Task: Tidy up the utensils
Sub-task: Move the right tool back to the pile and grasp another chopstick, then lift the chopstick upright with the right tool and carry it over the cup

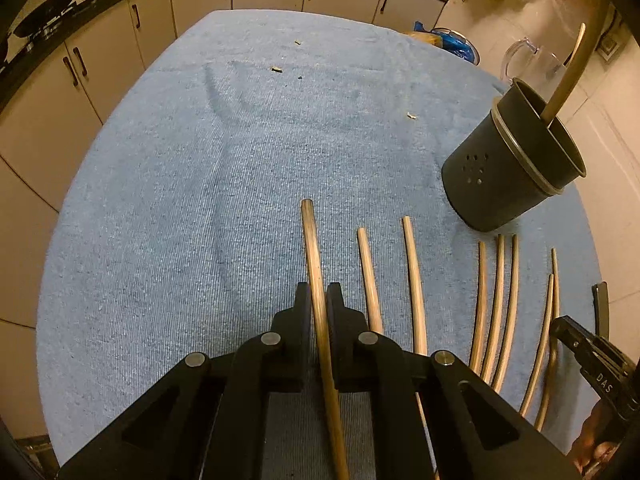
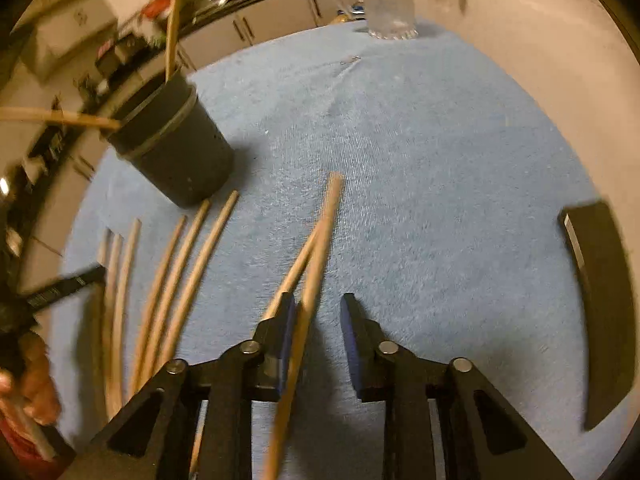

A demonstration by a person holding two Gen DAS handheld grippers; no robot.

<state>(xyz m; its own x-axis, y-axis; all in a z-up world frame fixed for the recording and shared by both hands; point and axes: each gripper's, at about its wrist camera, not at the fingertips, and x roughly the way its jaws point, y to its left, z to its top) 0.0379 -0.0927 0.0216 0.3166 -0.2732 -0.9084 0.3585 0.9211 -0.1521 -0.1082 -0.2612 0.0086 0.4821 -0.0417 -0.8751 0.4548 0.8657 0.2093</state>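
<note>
Two grippers in play, both over the blue cloth (image 1: 180, 200) on the worktop. We take the black holder (image 1: 508, 168) as landmark; it stands on the cloth with a wooden stick (image 1: 566, 80) leaning out of its mouth.

Left gripper (image 1: 319, 300): jaws narrow, clamped on a dark wooden stick (image 1: 314, 248), which runs between the jaws and pokes out ahead, well apart from the holder and on its near-left side in the left wrist view.

Right gripper (image 2: 318, 312): jaws part open. A light stick (image 2: 320, 240) lies against the left jaw's blue pad, with a gap to the right jaw, so we cannot tell if it is gripped. A second stick (image 2: 298, 268) crosses under it.

More loose sticks (image 1: 496, 300) lie side by side on the cloth just near of the holder, roughly parallel; two thicker ones (image 1: 412, 272) sit between them and the left gripper.

Beyond the holder in the left view: a clear jug (image 1: 532, 60). A dark flat object (image 2: 600, 300) lies at the cloth's edge, far from the holder in the right view. Few crumbs (image 1: 276, 69) on the cloth, well apart from the holder. Right view is motion-blurred.
</note>
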